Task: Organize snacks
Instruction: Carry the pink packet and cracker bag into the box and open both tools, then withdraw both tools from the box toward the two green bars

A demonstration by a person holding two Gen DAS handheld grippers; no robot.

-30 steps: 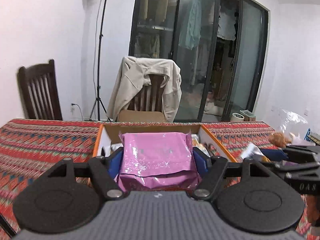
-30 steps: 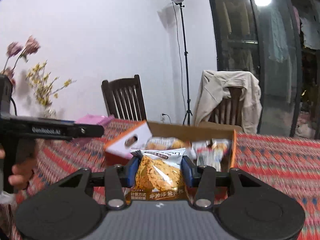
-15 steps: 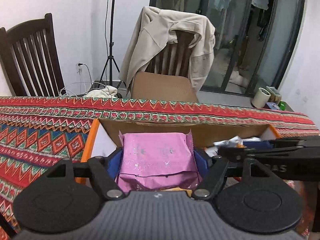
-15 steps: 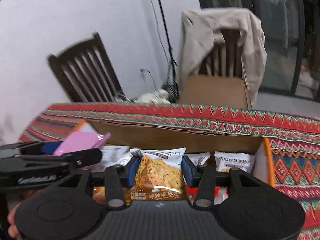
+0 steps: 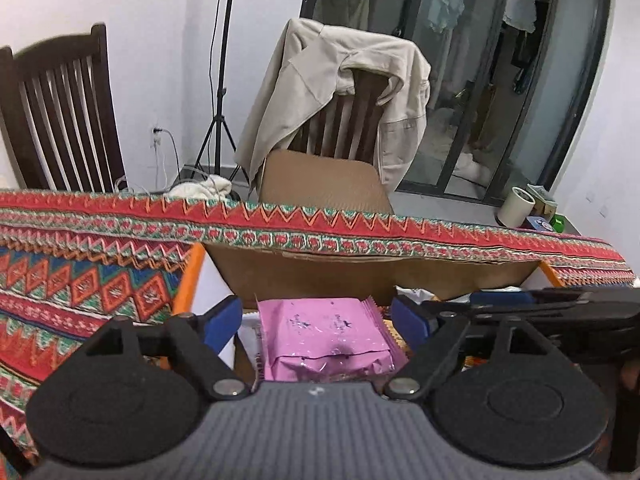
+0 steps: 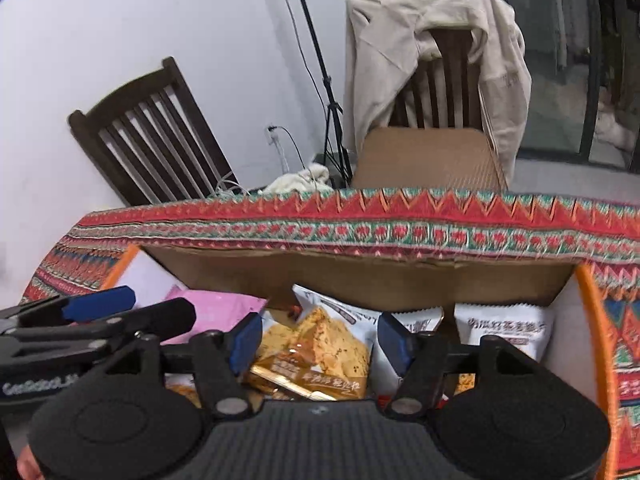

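Both grippers, left (image 5: 320, 320) and right (image 6: 318, 340), now over the box (image 6: 360, 280), jaws just opened, releasing pink pack (image 5: 324, 332) and cracker bag (image 6: 320, 348); further sorting unclear.

The left gripper (image 5: 318, 322) hangs over the cardboard box (image 5: 372, 280), which sits on the patterned tablecloth (image 5: 92, 292). A snack packet (image 5: 324, 338) lies between its parted fingers, clear of both. To its right, the right gripper (image 6: 318, 338) hangs over the same box, a crisp bag (image 6: 320, 354) lying loose between its fingers; a white packet (image 6: 504, 328) stands in the box to its right. Past the table's far edge ahead stands a chair (image 5: 352, 128) with a jacket (image 5: 320, 80) draped over its back; another chair (image 5: 60, 112) is ahead to the left
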